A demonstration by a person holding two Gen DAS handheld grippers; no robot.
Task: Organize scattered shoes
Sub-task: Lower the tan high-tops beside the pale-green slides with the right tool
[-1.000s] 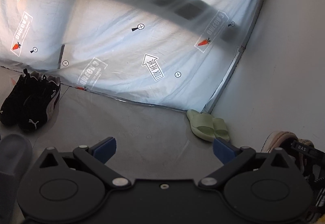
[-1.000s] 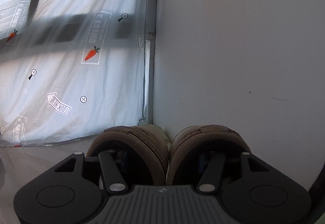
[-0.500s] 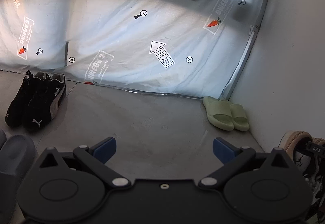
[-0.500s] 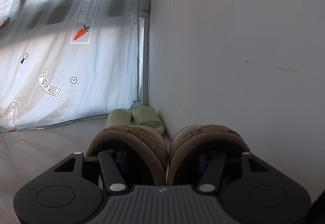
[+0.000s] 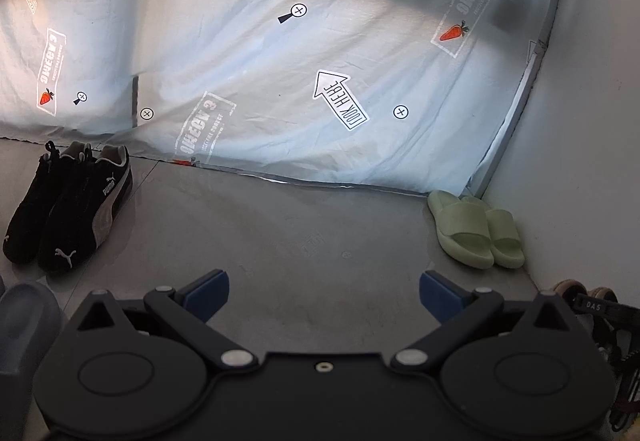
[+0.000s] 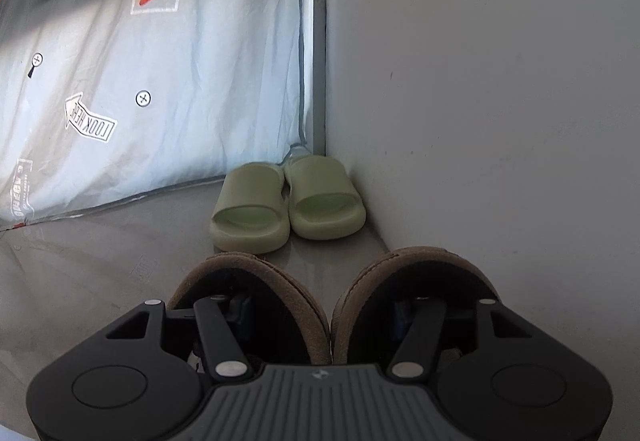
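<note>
Now the right gripper [image 6: 326,315] pinches brown shoes [image 6: 400,273] together, its fingers inside; left gripper [image 5: 324,291] gapes empty.

The left gripper [image 5: 323,287] was black with blue finger pads [image 5: 206,291] and silver screws; the right gripper [image 6: 325,315] had a grey ribbed plate.

Bare floor [image 5: 288,233] lies open between the black sneakers [image 5: 68,209] and green slides [image 5: 476,229]; the wall [image 6: 500,101] and hanging sheet [image 5: 260,61] close the corner.

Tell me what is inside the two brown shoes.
One finger of the right hand-held gripper sits inside each of the brown shoes, the pair carried together. The fingertips are hidden; deeper inside cannot be seen.
</note>
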